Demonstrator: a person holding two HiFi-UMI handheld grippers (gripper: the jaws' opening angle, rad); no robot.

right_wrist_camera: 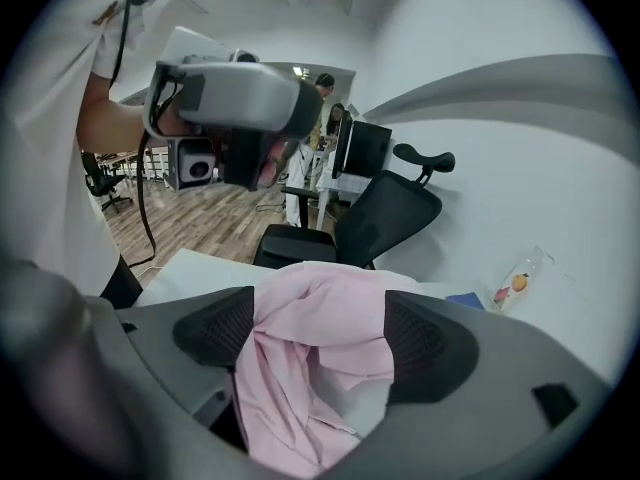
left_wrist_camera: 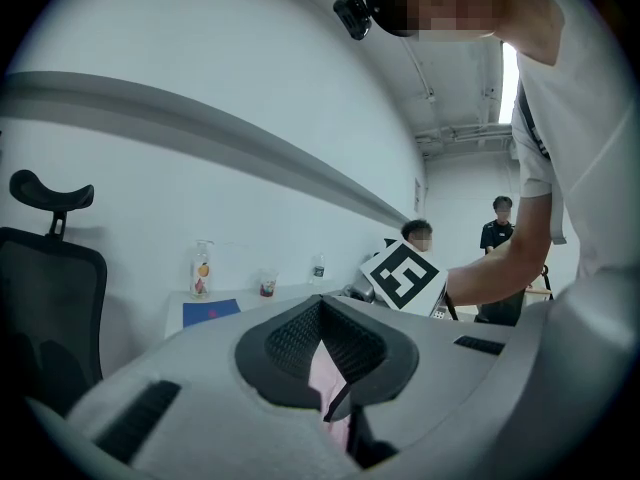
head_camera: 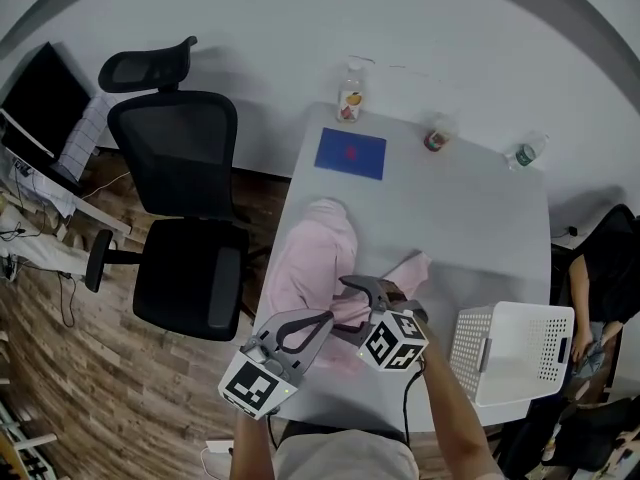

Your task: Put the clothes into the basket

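tabletop [head_camera: 470, 218]: carries everything; runs away ahead of both sets of fingers and is bare to their right, leaving a free lane toward the basket.
office chair [head_camera: 185, 218]: stands off the tabletop's edge, well to the left of the left fingers; plays no part in the job.
pink garment [head_camera: 305, 258]: lies in a long heap leading away from the fingers, its near end bunched up between the right fingers; not yet in the basket, so the task looks to be at its first grasp.
basket [head_camera: 520, 353]: sits mouth up at the tabletop's edge, to the right of the right fingers and apart from them; probably parked there so a short swing from the heap reaches it.
right gripper [right_wrist_camera: 320, 333]: fingers [right_wrist_camera: 215, 330] apart, straddling a raised bunch of cloth, pads either side of it with no squeeze showing; tilted down onto the heap, seemingly to take a thick bite.
left gripper [left_wrist_camera: 322, 313]: fingers [left_wrist_camera: 290, 343] closed, tips together, a strip of pink cloth caught in the slot between the pads; reads as a pinch on a near fold, likely to hold the cloth up for the other side.
blue mat [head_camera: 350, 153]: far beyond the fingertips, past the garment's far end.
juice bottle [head_camera: 349, 100], cup [head_camera: 435, 138], water bottle [head_camera: 525, 154]: a row along the far edge, well apart from all fingers.
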